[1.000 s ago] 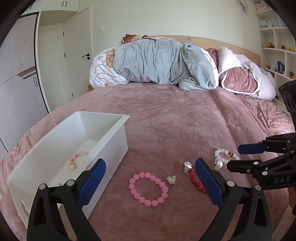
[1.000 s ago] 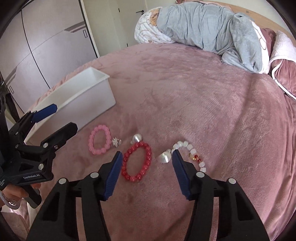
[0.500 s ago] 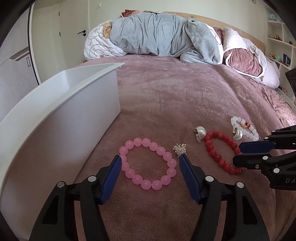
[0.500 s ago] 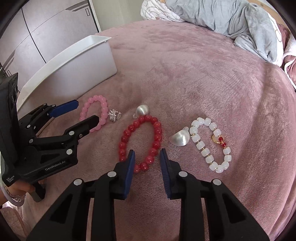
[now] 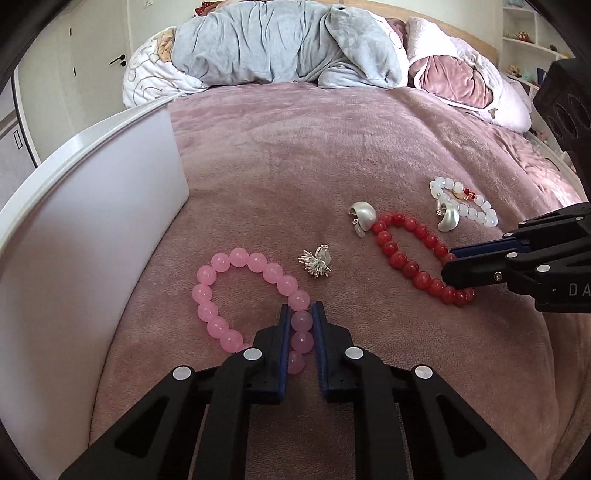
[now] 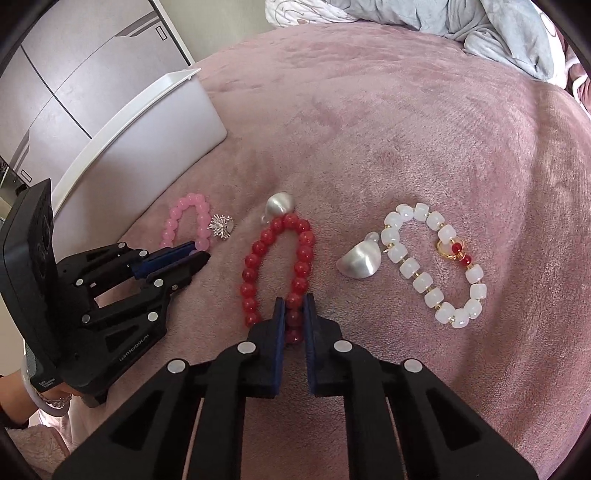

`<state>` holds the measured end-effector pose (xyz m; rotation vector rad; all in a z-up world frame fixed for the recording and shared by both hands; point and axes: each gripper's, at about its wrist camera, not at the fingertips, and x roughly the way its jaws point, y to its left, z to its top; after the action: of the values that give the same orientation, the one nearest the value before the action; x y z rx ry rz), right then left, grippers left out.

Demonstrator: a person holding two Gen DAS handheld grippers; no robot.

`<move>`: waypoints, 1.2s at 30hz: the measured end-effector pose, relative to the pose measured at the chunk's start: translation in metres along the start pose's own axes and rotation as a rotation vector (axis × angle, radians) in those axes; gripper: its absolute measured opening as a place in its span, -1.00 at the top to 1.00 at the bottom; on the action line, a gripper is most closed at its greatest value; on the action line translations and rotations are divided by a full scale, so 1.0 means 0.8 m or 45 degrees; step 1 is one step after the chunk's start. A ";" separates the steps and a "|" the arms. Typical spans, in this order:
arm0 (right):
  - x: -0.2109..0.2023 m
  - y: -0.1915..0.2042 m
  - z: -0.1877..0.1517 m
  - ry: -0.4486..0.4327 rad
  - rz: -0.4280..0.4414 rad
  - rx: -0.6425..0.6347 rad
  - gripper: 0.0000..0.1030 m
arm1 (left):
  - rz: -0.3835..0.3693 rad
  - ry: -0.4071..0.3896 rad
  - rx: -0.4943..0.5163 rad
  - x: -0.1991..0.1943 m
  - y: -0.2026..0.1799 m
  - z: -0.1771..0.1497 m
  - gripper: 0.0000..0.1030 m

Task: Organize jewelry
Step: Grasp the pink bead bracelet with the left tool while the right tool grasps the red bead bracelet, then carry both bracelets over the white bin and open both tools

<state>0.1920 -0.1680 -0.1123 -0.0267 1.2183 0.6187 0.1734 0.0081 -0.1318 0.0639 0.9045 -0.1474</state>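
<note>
On the pink bedspread lie a pink bead bracelet (image 5: 236, 291), a red bead bracelet (image 6: 275, 258), a white bead bracelet (image 6: 432, 262), two silver shell earrings (image 6: 360, 260) (image 6: 279, 204) and a small silver spiky brooch (image 5: 316, 263). My left gripper (image 5: 301, 319) is shut on the near right side of the pink bracelet, which rests on the bed. My right gripper (image 6: 294, 310) is shut on the near right side of the red bracelet, also on the bed. The white box (image 5: 92, 236) stands at the left.
Rumpled grey and pink bedding (image 5: 288, 48) lies at the head of the bed. Shelves (image 5: 532, 33) stand at the far right, a door (image 5: 99, 62) and wardrobe panels (image 6: 74, 74) at the left. The bedspread beyond the jewelry is open.
Both grippers came down and forward and closed: the left onto the pink bracelet, the right onto the red bracelet. A second ago both were open above the bed.
</note>
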 end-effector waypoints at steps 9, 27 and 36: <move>-0.050 0.025 -0.002 -0.146 0.023 -0.041 0.80 | -0.068 -0.054 -0.088 -0.042 0.012 0.000 0.68; -0.133 0.073 0.085 -0.340 0.017 -0.081 0.80 | -0.074 -0.169 -0.134 -0.168 0.068 0.049 0.68; -0.161 0.151 0.173 -0.418 0.019 -0.201 0.80 | -0.055 -0.234 -0.201 -0.216 0.132 0.100 0.68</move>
<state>0.2304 -0.0750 0.0885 -0.0467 0.8518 0.7016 0.1468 0.1207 0.0531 -0.1144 0.7313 -0.1196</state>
